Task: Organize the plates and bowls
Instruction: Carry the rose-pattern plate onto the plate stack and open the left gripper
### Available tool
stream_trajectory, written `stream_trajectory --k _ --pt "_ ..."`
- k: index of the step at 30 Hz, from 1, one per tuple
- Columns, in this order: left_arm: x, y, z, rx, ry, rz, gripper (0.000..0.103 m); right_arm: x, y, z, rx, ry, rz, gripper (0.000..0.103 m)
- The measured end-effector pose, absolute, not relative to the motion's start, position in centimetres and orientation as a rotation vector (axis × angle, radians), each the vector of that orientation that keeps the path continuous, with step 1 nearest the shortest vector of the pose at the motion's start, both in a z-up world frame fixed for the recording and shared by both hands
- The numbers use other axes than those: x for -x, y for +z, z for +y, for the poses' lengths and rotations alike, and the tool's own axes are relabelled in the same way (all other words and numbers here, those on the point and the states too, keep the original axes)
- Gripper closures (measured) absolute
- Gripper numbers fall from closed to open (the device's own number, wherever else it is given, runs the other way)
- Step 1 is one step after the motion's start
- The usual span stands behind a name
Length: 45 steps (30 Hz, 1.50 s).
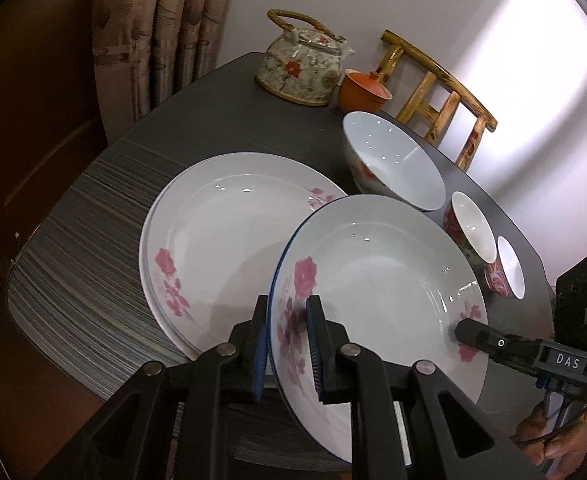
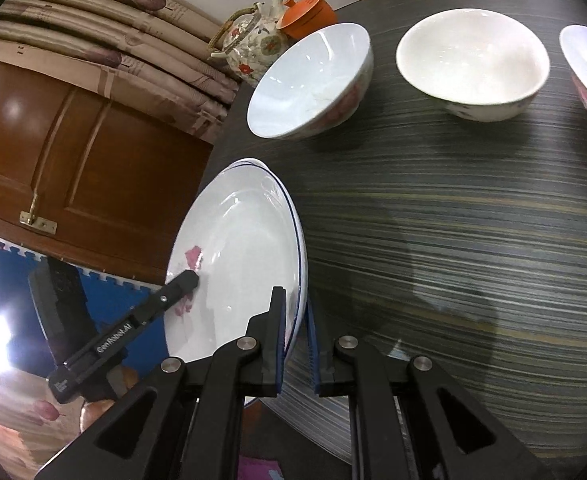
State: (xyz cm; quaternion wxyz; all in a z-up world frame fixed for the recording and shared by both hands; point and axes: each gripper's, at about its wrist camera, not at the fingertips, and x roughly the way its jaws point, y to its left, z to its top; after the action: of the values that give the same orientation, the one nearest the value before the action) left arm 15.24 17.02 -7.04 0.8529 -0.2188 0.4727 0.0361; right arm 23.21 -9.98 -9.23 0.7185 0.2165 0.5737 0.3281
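Held plate [image 1: 377,280]: white, thin blue rim line, pink flower prints near both gripped edges, shallow well, nothing in it. It is tilted, lifted off the desk [image 1: 93,248], and overlaps the near right edge of a second plate [image 1: 221,232].

Left claw [image 1: 289,344]: clamped on the plate's near rim, one finger on each face, blue pads against the china. Right claw [image 2: 295,344]: clamped on the opposite rim of the same plate, seen edge-on in the right wrist view.

Second plate: white, pink flowers, lies flat on the dark striped desk; another rim shows just under it, so it looks like a stack, count unclear.

Bowls, all with nothing inside: large white bowl [image 1: 393,164] with red print outside, just beyond the held plate; two small red-patterned bowls [image 1: 471,228], [image 1: 509,268] in a row to its right, the last cut off in the right wrist view.

Far end of desk: flowered teapot [image 1: 301,64], orange lidded cup [image 1: 363,86] beside it. Wooden chair [image 1: 441,96] behind the desk, partly hidden.
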Motion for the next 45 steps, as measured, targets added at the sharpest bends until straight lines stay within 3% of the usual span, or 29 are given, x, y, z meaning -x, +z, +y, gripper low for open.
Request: stream_trajectory --k 27,45 --pt "-15.9 -8.5 19.3 0.489 0.172 1.018 0.083 -23.6 -9.9 -7.0 -0.556 0.698 1.355 0.09" --pt "-15.2 -5.5 19.2 0.403 0.234 0.9 0.08 -24.3 -9.5 -5.4 -0.601 0.695 1.355 0.086"
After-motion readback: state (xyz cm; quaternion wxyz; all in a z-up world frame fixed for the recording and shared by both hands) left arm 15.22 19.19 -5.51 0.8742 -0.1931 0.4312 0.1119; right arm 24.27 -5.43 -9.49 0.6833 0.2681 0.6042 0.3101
